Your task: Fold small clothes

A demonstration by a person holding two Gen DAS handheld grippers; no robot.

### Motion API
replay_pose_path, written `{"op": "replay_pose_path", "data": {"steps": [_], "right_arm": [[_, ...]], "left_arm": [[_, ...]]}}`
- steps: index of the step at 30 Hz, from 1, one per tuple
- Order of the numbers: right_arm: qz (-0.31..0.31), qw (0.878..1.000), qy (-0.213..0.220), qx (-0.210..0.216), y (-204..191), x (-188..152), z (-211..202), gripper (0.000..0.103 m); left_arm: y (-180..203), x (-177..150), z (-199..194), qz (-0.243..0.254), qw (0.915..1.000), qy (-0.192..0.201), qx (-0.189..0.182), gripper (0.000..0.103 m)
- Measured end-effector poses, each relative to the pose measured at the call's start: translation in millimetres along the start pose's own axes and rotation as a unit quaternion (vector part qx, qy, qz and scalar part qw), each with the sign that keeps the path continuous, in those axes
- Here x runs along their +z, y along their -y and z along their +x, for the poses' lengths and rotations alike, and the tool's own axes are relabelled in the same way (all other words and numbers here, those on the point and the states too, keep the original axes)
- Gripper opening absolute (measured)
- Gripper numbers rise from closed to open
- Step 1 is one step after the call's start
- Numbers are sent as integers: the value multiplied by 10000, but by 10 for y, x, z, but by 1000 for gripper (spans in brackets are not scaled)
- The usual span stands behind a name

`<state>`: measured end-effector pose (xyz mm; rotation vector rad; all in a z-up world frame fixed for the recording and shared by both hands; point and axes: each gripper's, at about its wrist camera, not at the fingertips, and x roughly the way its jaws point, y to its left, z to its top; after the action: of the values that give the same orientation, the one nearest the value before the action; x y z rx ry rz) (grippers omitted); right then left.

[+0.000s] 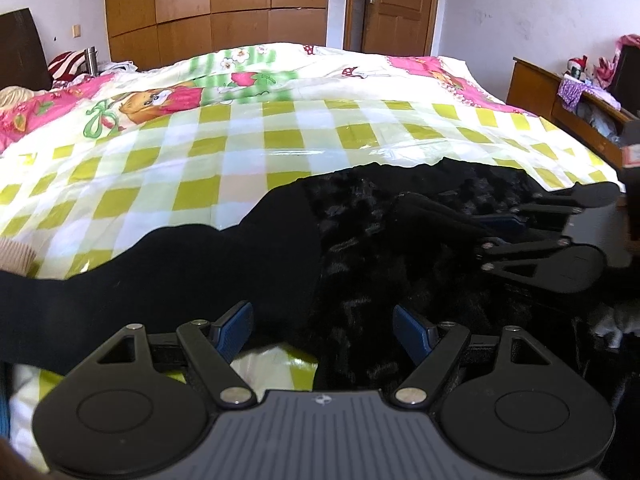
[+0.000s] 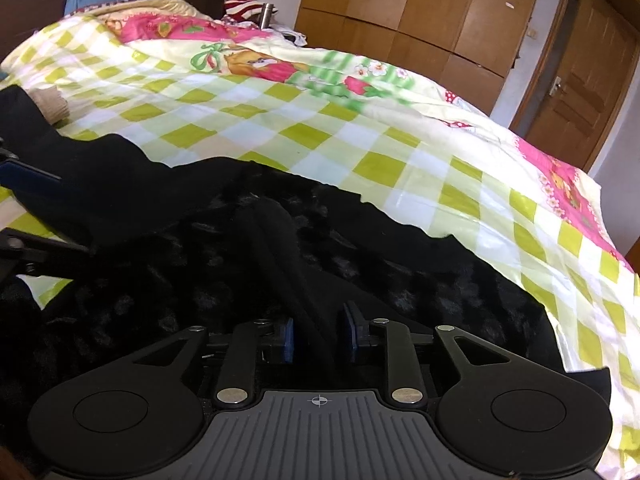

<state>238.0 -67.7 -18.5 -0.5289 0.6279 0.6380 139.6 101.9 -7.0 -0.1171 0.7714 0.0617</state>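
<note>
**Fold barely begun**

The black, partly fleecy garment (image 1: 360,240) sprawls unfolded on the green-checked bed cover (image 1: 200,152). My left tongs (image 1: 323,330) gape over its edge; my right tongs (image 2: 318,340) pinch a fabric ridge. All folds remain, I judge.

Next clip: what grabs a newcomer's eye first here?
A black garment sprawls across the near edge of the green-checked bed cover. The right hand-held gripper pinches a ridge of it; the left hand-held gripper gapes open over its near edge.
</note>
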Motion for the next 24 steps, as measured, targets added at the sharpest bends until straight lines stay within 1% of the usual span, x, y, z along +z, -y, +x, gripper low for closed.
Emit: {"op": "replay_pose_path", "data": {"steps": [2,4,5,6,7,8,10,11,13,15,17,19,21,22,24], "right_arm": [[-81,10000,28,8,-59,46,37,30],[-181,9998,15,41,-134,96,93,30],[-186,9998,-12,16,-162,117,125,23],[-101,9999,-65,-2,-170,142,152,21],[82,9999,-80,-50,-146,174,157,9],[265,9996,-41,-112,-107,209,138,8],[686,9971,216,-268,0,310,25,8],[788,9958,385,-279,23,365,-40,8],[644,9953,695,-196,-54,471,-114,8],[272,9968,748,-113,-254,512,-68,8],[-28,9979,646,43,-461,481,60,10],[-267,9993,224,148,-624,404,251,18],[-156,9997,24,183,-649,307,320,19],[-78,9998,14,167,-624,273,294,19],[117,9999,70,74,-523,245,173,27]], "left_arm": [[-11,-18,-26,-5,10000,22,-22,89],[-25,-22,-34,-25,10000,33,-41,89],[-40,-25,-40,-43,10000,35,-37,89],[-58,-18,-48,-69,10000,44,-42,89],[-83,-8,-65,-108,9999,69,-56,89],[-115,3,-89,-163,9998,107,-80,89],[-180,18,-134,-265,9994,170,-118,89],[-212,23,-152,-321,9992,193,-125,89],[-273,26,-171,-399,9989,222,-94,89],[-329,11,-184,-436,9988,242,15,89],[-395,-23,-184,-486,9986,203,88,89],[-449,-72,-168,-510,9985,109,158,89],[-484,-130,-166,-480,9986,30,210,89],[-493,-148,-165,-471,9987,10,217,89],[-493,-163,-160,-457,9988,5,185,89]]}}
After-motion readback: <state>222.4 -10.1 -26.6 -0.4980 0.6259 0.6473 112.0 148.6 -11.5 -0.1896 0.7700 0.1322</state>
